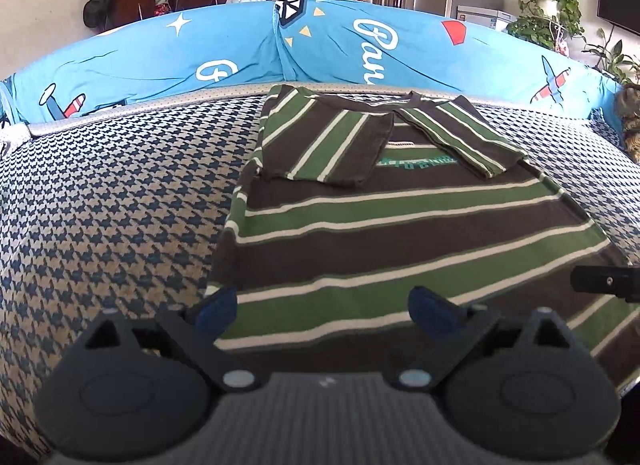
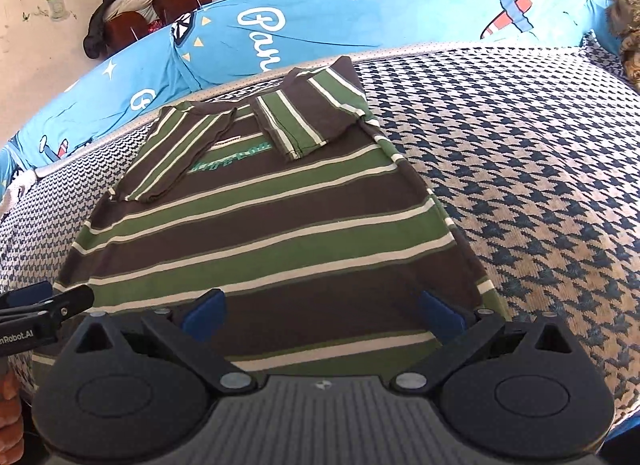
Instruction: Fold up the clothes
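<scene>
Houndstooth sofa seat fills both views, blue and beige weave. Left gripper hangs over the near left hem of the striped T-shirt, blue pads spread wide, nothing between them. Right gripper hangs over the near right hem, likewise spread and empty. T-shirt lies flat, brown, green and white stripes, both sleeves folded inward across the chest, collar at the far end. Blue printed cushion runs along the far edge.
</scene>
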Available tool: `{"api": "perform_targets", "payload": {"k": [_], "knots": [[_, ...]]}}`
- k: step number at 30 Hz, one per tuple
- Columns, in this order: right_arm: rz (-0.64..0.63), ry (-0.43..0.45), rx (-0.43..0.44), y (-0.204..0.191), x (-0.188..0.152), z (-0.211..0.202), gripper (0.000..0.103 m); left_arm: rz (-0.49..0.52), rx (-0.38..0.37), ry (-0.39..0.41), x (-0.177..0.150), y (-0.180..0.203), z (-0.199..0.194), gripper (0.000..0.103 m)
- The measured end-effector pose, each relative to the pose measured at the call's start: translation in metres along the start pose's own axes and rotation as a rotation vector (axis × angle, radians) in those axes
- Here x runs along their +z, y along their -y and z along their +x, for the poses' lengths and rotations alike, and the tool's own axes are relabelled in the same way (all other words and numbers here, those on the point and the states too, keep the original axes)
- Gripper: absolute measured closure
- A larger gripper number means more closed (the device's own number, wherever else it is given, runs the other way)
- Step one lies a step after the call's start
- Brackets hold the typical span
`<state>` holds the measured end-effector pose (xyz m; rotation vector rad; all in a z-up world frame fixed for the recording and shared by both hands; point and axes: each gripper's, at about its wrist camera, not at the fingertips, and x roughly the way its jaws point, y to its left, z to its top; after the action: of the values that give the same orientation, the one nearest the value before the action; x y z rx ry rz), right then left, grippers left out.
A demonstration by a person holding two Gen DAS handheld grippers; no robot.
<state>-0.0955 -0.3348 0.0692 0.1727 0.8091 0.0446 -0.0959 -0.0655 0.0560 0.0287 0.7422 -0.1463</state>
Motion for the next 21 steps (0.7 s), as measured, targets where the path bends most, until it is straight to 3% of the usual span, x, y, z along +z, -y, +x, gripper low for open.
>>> {"api": "perform_targets", "payload": {"k": [8, 16, 21], "knots": [[-0.038, -0.004, -0.058, -0.002, -0.012, -0.007, 0.0, 0.049, -0.015, -0.056, -0.013, 0.006, 0.006, 0.003], [-0.074, -0.01, -0.134, 0.001, -0.02, -0.01, 0.0, 0.03, 0.034, -0.064, -0.02, -0.004, 0.0, 0.001], [-0.043, 0.003, -0.108, 0.008, -0.02, -0.016, 0.001, 0.013, 0.062, -0.06, -0.02, -0.009, -0.005, 0.001]]}}
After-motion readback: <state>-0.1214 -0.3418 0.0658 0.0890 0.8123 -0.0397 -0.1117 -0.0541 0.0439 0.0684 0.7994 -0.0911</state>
